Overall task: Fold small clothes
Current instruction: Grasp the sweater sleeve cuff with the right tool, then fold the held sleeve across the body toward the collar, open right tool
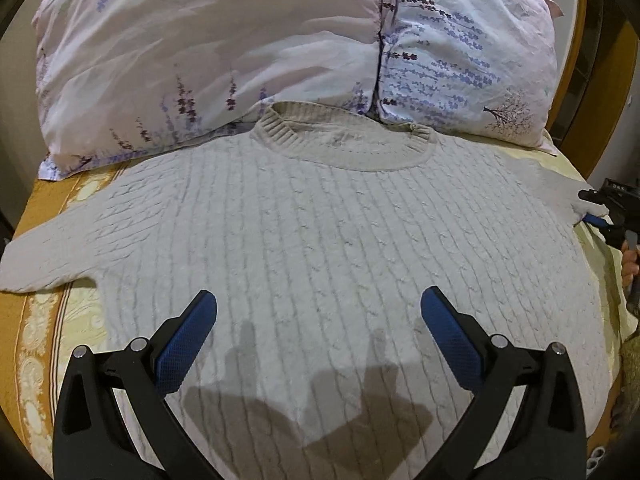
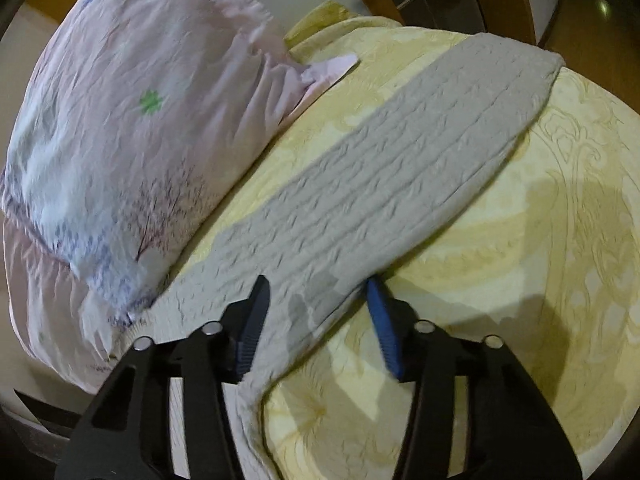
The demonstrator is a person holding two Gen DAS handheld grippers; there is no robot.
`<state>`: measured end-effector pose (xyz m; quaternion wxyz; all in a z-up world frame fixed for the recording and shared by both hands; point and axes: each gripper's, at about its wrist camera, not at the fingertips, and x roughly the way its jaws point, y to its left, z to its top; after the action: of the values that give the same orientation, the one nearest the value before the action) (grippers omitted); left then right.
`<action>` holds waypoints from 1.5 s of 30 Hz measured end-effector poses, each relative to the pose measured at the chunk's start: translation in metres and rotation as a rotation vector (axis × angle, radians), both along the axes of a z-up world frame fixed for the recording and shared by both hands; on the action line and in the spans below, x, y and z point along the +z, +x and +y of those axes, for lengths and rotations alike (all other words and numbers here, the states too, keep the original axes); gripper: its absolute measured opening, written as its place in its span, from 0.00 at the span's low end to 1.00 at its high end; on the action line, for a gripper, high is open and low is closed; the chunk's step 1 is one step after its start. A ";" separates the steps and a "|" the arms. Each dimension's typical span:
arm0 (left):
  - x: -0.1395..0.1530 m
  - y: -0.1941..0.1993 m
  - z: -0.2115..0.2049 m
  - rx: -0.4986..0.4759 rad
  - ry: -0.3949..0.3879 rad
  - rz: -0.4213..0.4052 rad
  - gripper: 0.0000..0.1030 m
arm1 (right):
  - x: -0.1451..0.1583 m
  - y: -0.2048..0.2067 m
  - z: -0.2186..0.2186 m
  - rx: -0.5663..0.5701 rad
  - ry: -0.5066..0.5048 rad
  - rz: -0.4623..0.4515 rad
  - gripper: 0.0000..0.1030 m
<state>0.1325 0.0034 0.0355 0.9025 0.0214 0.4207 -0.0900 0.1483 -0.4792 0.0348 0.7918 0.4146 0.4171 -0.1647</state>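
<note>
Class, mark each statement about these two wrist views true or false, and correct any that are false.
1. The sweater lies spread flat on the bed. True.
2. The left gripper is clamped on the sweater's hem. False: its jaws stand wide apart over the body of the sweater, holding nothing.
3. The sweater's collar points toward the pillow. True.
4. The right gripper is closed and away from the sweater. False: its jaws are open, straddling the sleeve.
5. The sleeves are already folded in. False: both lie stretched outward.

No legible text, label, brand or number on anything here.
</note>
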 end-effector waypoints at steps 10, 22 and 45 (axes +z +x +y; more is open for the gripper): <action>0.002 0.009 0.005 -0.003 -0.075 -0.030 0.99 | -0.004 -0.029 -0.067 -0.227 -0.049 -0.020 0.21; 0.003 0.025 0.015 -0.043 -0.208 -0.025 0.99 | 0.042 -0.014 -0.024 -0.083 -0.231 -0.114 0.08; 0.000 0.039 0.028 -0.089 -0.443 0.022 0.95 | 0.014 0.019 0.219 0.563 -0.015 -0.097 0.25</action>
<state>0.1717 0.0314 0.0353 0.8757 -0.1598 0.3990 -0.2201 0.1676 -0.2598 0.0489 0.8286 0.2839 0.4761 0.0786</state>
